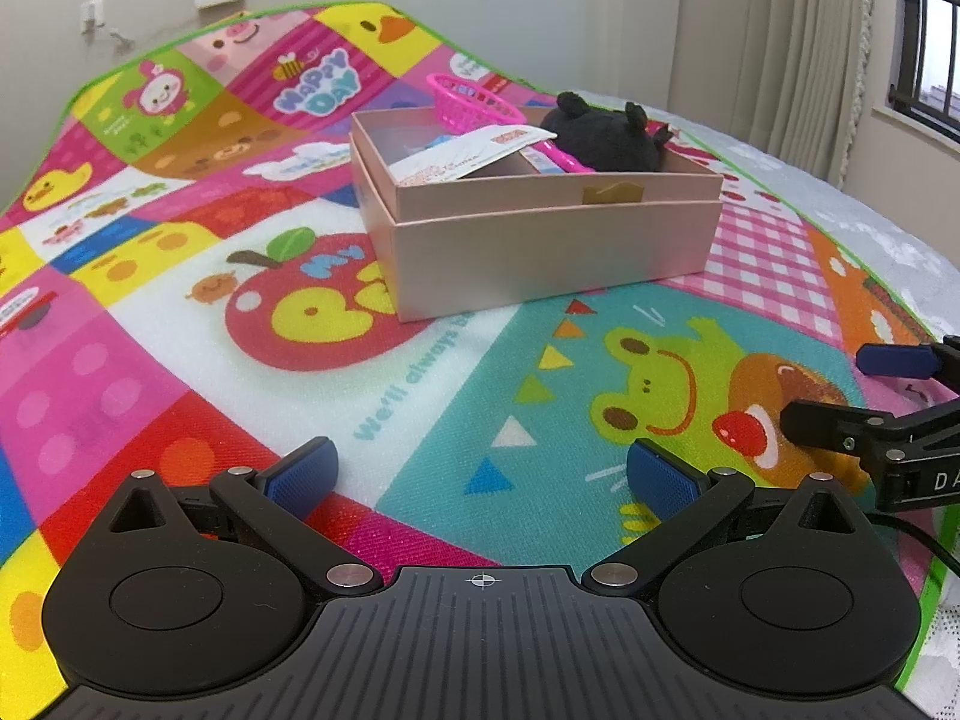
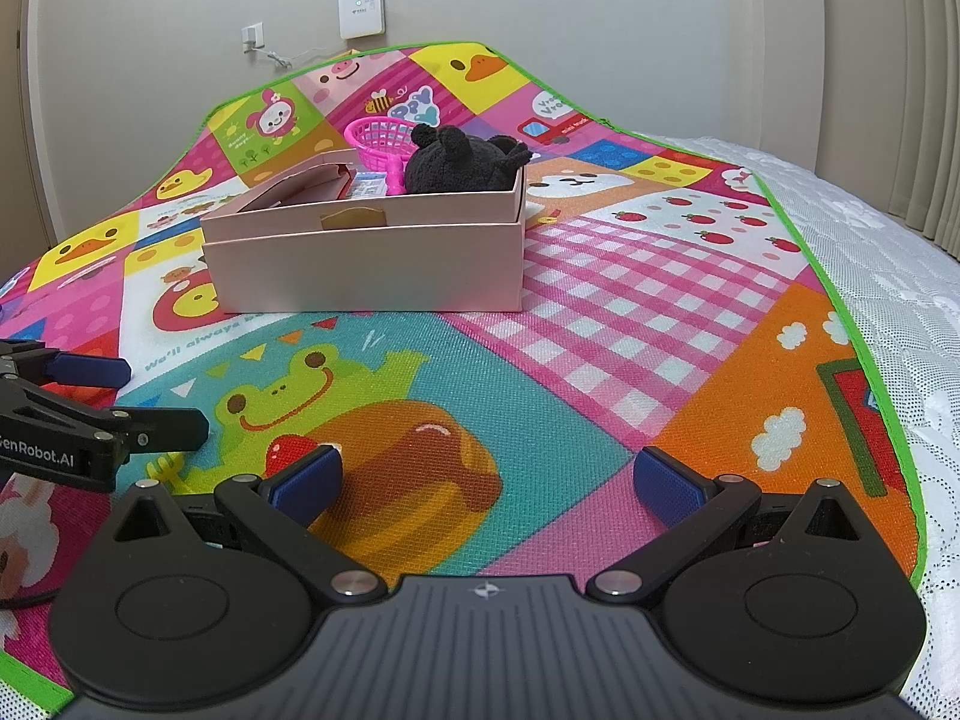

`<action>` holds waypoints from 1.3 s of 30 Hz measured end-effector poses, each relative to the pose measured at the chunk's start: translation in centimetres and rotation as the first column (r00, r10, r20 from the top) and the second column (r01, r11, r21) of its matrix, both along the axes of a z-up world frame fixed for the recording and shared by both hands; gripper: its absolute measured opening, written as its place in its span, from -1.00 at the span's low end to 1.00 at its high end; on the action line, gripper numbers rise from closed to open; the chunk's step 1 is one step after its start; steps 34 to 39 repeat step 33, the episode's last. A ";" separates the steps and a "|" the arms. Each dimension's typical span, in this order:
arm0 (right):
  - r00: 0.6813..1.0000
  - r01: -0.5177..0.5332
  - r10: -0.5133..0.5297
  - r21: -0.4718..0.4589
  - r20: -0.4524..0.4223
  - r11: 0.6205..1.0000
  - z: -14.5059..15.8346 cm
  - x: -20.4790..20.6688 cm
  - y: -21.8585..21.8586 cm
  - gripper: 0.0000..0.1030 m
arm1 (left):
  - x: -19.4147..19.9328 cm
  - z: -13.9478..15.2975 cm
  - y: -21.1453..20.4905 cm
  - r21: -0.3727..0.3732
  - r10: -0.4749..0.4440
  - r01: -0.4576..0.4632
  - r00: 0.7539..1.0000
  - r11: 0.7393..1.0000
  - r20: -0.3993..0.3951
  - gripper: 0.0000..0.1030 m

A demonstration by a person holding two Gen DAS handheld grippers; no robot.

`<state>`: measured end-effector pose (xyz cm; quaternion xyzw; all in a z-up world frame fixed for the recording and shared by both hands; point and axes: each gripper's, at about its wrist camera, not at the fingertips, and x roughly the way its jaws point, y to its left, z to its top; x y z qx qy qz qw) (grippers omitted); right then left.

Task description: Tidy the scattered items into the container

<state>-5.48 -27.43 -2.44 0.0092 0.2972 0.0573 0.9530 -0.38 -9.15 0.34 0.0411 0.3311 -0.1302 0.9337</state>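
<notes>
A pink cardboard box (image 1: 540, 240) stands on the colourful play mat, also in the right wrist view (image 2: 372, 264). Inside it lie a black plush toy (image 1: 606, 135) (image 2: 462, 165), a pink toy basket (image 1: 474, 102) (image 2: 384, 141), a white card (image 1: 474, 159) and other small items. My left gripper (image 1: 483, 471) is open and empty, low over the mat in front of the box. My right gripper (image 2: 486, 480) is open and empty, beside the left one. Each gripper shows at the edge of the other's view: the right one (image 1: 840, 396), the left one (image 2: 150, 396).
The play mat (image 1: 180, 330) (image 2: 660, 330) covers a bed with a white textured sheet (image 2: 870, 240). A wall with a white box and a socket lies behind. Curtains and a window (image 1: 924, 60) are at the right.
</notes>
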 end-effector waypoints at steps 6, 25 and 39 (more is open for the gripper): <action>1.000 0.000 0.000 0.000 0.000 1.000 0.0 0.0 0.0 1.00 | -0.3 -0.3 -0.5 0.010 -0.001 0.001 1.000 1.000 -0.001 1.00; 1.000 0.000 0.000 0.000 0.000 1.000 0.0 0.0 0.0 1.00 | 0.0 1.4 -1.7 0.098 0.106 -0.093 0.985 0.991 -0.137 1.00; 1.000 0.000 0.000 -0.001 0.000 1.000 0.0 0.0 0.0 1.00 | -0.2 1.3 -0.1 0.054 0.109 -0.102 0.982 0.993 -0.157 1.00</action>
